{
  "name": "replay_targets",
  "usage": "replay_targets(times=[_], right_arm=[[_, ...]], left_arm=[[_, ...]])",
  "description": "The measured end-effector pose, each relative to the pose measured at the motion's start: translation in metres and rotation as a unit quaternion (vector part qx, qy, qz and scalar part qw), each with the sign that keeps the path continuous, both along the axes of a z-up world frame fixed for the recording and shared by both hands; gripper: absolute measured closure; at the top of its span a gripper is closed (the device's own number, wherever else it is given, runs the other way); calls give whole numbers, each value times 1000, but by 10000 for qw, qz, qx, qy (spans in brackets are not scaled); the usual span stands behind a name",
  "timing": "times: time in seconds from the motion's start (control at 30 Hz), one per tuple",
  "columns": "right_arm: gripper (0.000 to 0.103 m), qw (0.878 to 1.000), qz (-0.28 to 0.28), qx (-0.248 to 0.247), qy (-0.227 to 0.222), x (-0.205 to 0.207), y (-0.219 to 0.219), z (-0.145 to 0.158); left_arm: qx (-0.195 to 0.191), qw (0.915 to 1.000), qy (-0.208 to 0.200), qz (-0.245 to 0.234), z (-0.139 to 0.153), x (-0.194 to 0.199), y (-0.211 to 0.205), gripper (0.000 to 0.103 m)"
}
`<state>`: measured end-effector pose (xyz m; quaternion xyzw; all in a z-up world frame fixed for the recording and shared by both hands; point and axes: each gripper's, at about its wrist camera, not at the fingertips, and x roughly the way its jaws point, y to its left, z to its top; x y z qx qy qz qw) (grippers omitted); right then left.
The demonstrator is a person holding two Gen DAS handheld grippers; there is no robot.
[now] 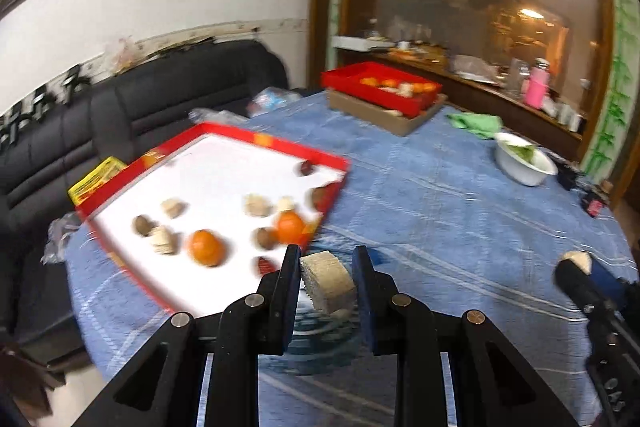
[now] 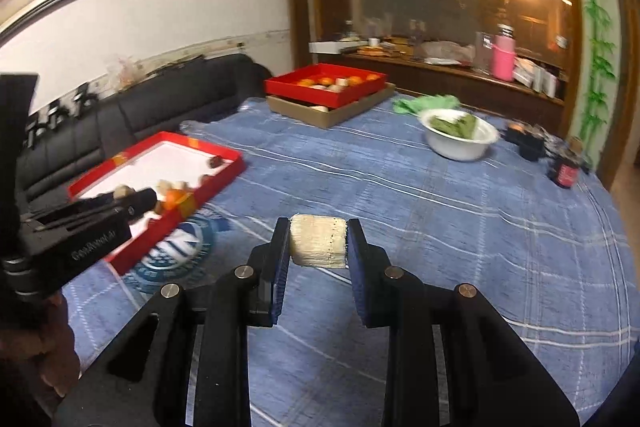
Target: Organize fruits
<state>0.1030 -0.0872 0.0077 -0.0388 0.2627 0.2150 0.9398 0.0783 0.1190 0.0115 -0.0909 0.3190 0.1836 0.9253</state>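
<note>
My left gripper (image 1: 326, 259) is shut on a pale, fibrous cut chunk (image 1: 328, 281), held above the blue cloth just off the near corner of a red tray (image 1: 272, 143). On the tray's white floor lie two oranges (image 1: 206, 247), several brown fruits and pale chunks. My right gripper (image 2: 318, 231) is shut on a similar pale chunk (image 2: 318, 245) over the table's middle; it also shows at the right edge of the left wrist view. A second red box (image 2: 326, 83) with oranges and pale pieces rests on a cardboard box (image 2: 332, 111) at the far side.
A white bowl (image 2: 460, 137) of green leaves and a green cloth (image 2: 424, 103) sit far right. Small dark jars (image 2: 564, 173) stand at the right edge. A black sofa (image 1: 140, 107) runs behind the table on the left; a cluttered sideboard with a pink bottle (image 2: 502, 59) lies beyond.
</note>
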Motion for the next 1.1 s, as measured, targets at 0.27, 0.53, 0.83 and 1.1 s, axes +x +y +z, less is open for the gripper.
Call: replay_targets(times=[0.27, 0.53, 0.83, 1.1], right_arm=[[76, 9964, 828, -172, 65, 7, 75, 5], [76, 9886, 1455, -224, 304, 37, 151, 7], [76, 9825, 1780, -197, 506, 70, 204, 5], [76, 9789, 1917, -381, 602, 87, 237, -9]], left_arm=[[-52, 9973, 173, 712, -3, 1, 76, 78], [-154, 9926, 333, 1161, -10, 11, 127, 78], [-254, 9882, 431, 1450, -18, 21, 166, 78], [-287, 9871, 495, 1495, -22, 32, 183, 78]])
